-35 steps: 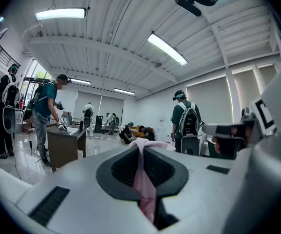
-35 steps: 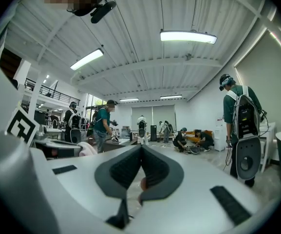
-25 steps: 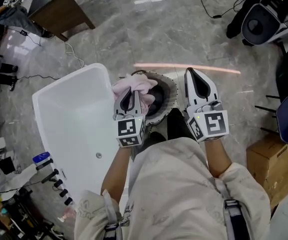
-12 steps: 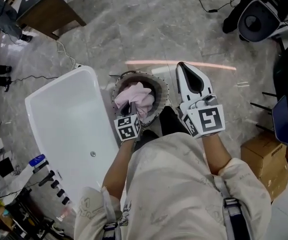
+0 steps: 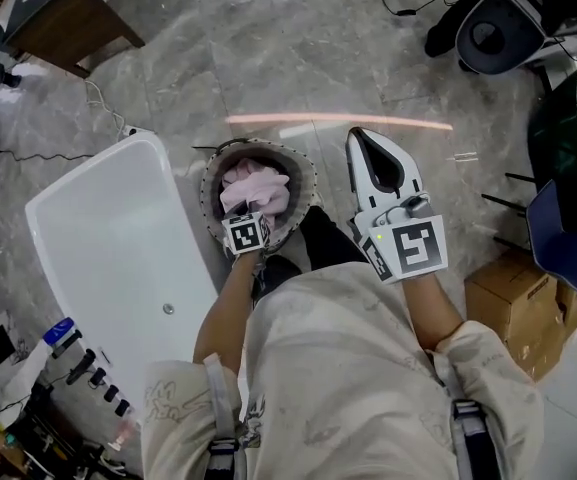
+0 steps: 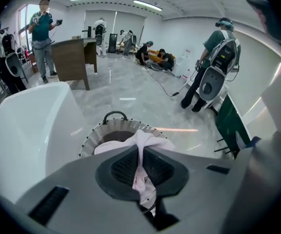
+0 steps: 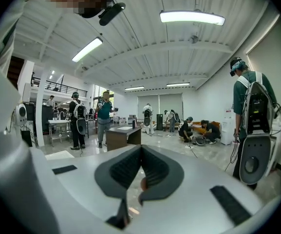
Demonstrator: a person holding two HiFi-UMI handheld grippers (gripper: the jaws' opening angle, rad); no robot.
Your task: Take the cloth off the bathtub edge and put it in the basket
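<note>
In the head view, the left tool (image 5: 251, 211) has sunk from above the near rim down into the wicker basket (image 5: 208, 180). The pink cloth (image 5: 258, 186), which a second ago bulged over the rim on the bathtub (image 5: 118, 248) side, now sits bunched inside the basket's ring. Nothing is left on the tub's edge. The right tool (image 5: 368, 153) has hardly moved and hangs over the floor just right of the basket.

In the left gripper view, the left tool (image 6: 140, 167) is still pinched tight on a fold of the cloth (image 6: 141, 143), which spreads out over the basket (image 6: 92, 136) beyond.

In the right gripper view, the right tool (image 7: 140, 165) has its jaws together on nothing.

By my reading the carry is done, and only letting go of the cloth remains.
</note>
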